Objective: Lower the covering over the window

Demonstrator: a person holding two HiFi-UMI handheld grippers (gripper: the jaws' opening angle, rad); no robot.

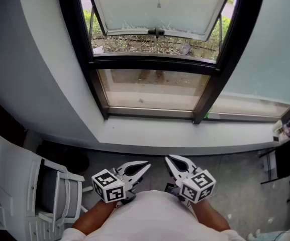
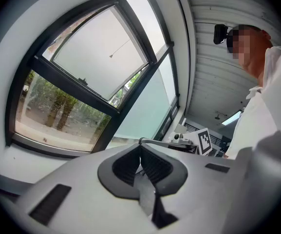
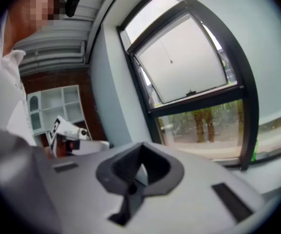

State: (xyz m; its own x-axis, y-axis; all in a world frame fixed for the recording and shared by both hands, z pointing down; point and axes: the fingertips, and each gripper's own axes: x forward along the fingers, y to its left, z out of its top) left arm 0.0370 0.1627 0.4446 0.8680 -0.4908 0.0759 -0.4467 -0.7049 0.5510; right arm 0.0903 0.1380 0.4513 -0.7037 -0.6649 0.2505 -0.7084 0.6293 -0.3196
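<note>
As both claws were drawn in close against the person's body, my finding was that the work had not been started. The left claw point(image 1: 146, 164) was clenched, its jaws pressed together with nothing between them. The right claw point(image 1: 170, 159), just beside it, was likewise clenched and empty. Neither touched anything.

Directly ahead of the claw tips lay a strip of floor, then the pale sill point(image 1: 185, 132), well apart from both. Above the sill and further ahead stood the dark window frame point(image 1: 155, 63). It held a clear lower pane point(image 1: 152, 89) showing ground and greenery outside, with a whitish upper pane point(image 1: 134, 9) beyond it.

A thin pull cord point(image 1: 159, 5) with a small end-piece hung in front of that upper pane, high above and ahead of both claws, roughly on the line between them. I judged this cord to belong to the covering. The covering itself could not be made out in any view, and no part of it hung over the glass, so it appeared fully raised.

To the outer side of the left claw stood a white chair point(image 1: 19, 185), away from the line to the window.

Outstanding: raise a claw to the cord, grip it, and draw the covering down. None of these steps was in evidence.
</note>
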